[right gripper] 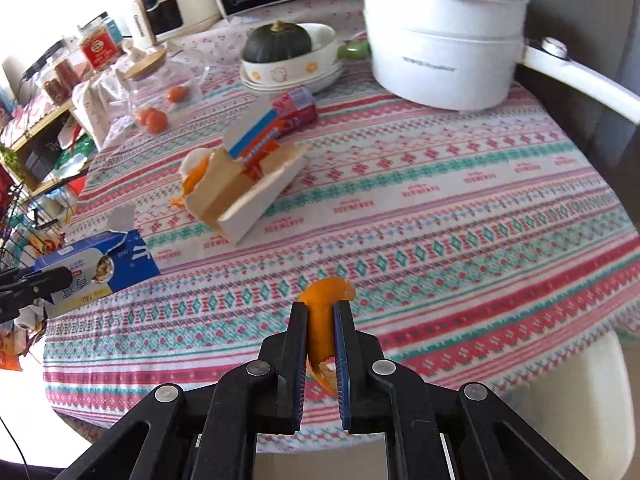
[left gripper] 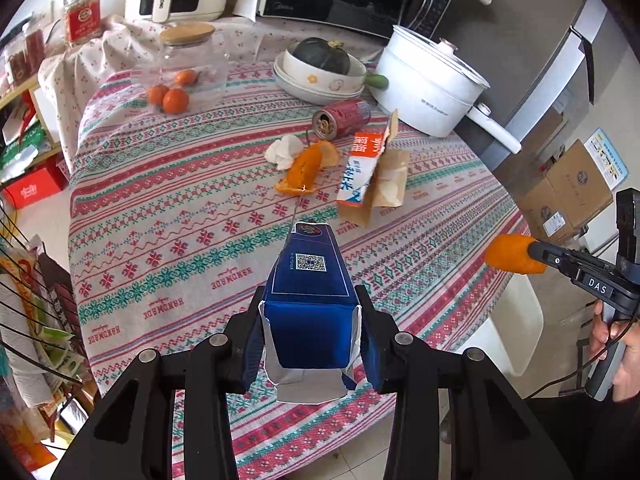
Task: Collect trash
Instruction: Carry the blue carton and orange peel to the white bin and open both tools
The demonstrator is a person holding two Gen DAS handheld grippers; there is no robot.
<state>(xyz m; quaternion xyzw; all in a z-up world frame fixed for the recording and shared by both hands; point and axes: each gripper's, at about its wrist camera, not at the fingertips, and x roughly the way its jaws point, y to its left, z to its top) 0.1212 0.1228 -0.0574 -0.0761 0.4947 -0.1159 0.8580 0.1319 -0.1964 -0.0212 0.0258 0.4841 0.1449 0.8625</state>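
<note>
The left gripper [left gripper: 310,332] is clamped on the blue carton [left gripper: 310,280], jaws part open against its two sides, and the carton is up off the tablecloth [left gripper: 180,200]. Its long axis runs straight ahead along the fingers, torn end nearest the camera, far end aimed at the torn paper box [left gripper: 376,172]. The right gripper [right gripper: 322,344] is pinched nearly shut on a curl of orange peel [right gripper: 324,320], which stands on end between the pads, its tip curling right. More peel [left gripper: 308,168] and a tissue [left gripper: 286,150] lie just left of the paper box, with the tipped can [left gripper: 340,118] just beyond it. Nearer than the paper box, the cloth lies bare out to the table's round edge.
</note>
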